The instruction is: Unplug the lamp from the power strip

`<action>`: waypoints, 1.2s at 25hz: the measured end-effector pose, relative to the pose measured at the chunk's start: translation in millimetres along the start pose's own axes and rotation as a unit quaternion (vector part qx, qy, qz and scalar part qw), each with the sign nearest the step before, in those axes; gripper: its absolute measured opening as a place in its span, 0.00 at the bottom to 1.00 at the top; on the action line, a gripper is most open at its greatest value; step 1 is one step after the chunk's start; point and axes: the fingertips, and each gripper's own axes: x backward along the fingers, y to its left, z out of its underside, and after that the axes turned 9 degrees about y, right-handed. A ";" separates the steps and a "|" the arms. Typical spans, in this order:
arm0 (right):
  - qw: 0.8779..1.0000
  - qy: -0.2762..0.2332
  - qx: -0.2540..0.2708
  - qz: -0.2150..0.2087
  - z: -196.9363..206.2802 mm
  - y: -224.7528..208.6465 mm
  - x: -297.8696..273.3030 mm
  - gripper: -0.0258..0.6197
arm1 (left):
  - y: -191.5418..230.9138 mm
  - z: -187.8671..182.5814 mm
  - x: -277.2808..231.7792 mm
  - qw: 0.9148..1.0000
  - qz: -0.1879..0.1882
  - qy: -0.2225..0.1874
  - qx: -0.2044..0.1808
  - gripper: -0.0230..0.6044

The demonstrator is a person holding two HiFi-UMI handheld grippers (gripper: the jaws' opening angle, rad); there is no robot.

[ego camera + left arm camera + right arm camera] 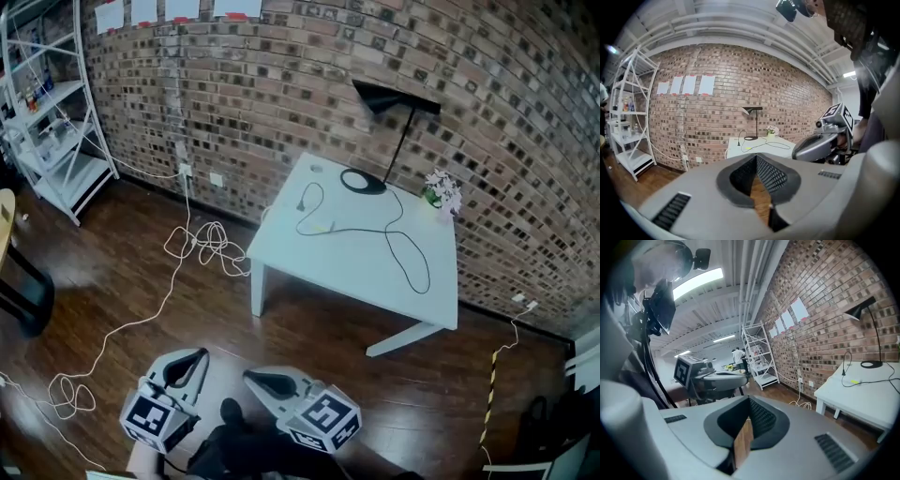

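Backing the table (347, 267), a brick wall (309, 84) ran across the room, and a dark wood floor (122, 281) spread out in front of the table. A white shelf (56, 122) stood well left of the table against the wall. The black lamp (403, 139) stood at the table's far edge, its round base on the top. Both grippers hung over the floor, well short of the table's near edge: the left gripper (200, 353) had its jaws clenched on nothing, and the right gripper (248, 375), just beside it, was likewise closed and empty. A white cable (208, 242) lay coiled on the floor left of the table. The lamp's black cord (388, 229) looped across the tabletop toward its left side; what its end joined was too small to tell. Flowers (442, 190) sat at the table's far right corner.
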 end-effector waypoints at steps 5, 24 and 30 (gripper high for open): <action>1.000 0.017 0.010 0.020 -10.1 4.3 -28.1 0.03 | 32.8 9.4 2.9 1.000 0.016 -0.002 0.009 0.02; 0.993 0.004 -0.035 0.113 -20.6 -45.5 -32.7 0.03 | 50.8 -13.0 -49.0 0.995 0.100 0.004 -0.031 0.02; 0.995 -0.007 -0.041 0.090 -30.5 -91.0 -35.3 0.03 | 59.9 -29.1 -84.1 0.996 0.082 0.024 -0.038 0.02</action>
